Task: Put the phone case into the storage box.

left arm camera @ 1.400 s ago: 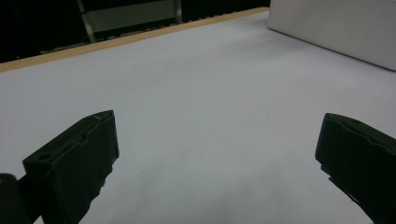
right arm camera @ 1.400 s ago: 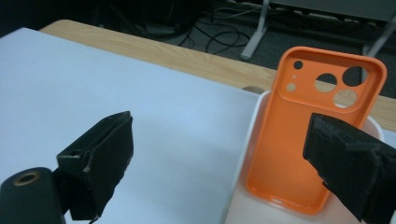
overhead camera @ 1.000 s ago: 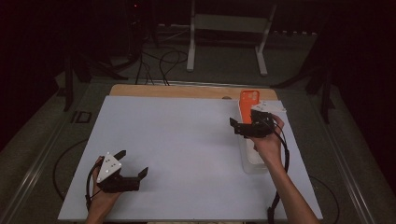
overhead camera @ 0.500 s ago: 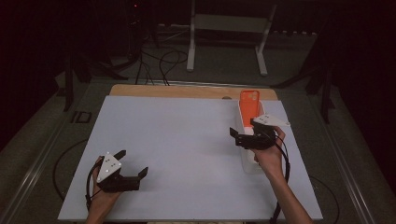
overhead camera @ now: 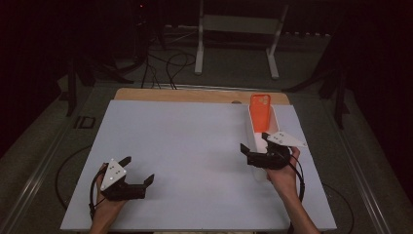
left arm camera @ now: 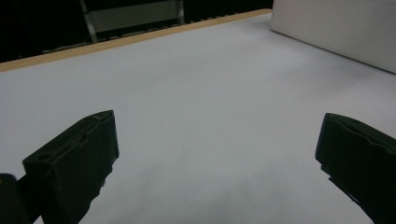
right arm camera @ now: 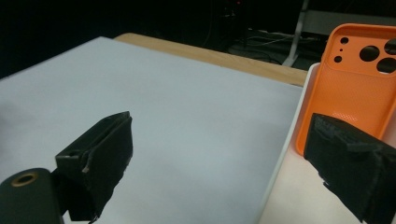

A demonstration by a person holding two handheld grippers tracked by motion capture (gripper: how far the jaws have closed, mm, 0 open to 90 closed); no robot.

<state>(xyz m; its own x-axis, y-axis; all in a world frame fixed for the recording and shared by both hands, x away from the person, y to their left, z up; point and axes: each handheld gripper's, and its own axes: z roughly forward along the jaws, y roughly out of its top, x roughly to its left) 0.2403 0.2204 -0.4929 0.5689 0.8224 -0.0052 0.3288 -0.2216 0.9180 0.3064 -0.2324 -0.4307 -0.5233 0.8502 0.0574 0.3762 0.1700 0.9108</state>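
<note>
An orange phone case [overhead camera: 260, 111] stands tilted at the far end of a long white tray [overhead camera: 252, 135] on the right of the white board [overhead camera: 195, 146]. My right gripper [overhead camera: 253, 142] is open over the tray's near part, short of the case, with nothing between its jaws. In the right gripper view the case [right arm camera: 355, 84] leans ahead, and one jaw of the right gripper [right arm camera: 219, 120] sits inside the tray [right arm camera: 285, 154] while the other is over the board. My left gripper [overhead camera: 140, 169] rests open and empty at the board's near left; the left gripper [left arm camera: 217, 119] faces bare board.
A wooden strip [overhead camera: 195, 95] borders the board's far edge. Cables and a white stand [overhead camera: 238, 29] lie on the dark floor beyond the table. The tray's side wall [left arm camera: 336, 32] appears far off in the left gripper view.
My right gripper has drawn back toward the person along the tray, away from the orange case. The left gripper has stayed where it was.
</note>
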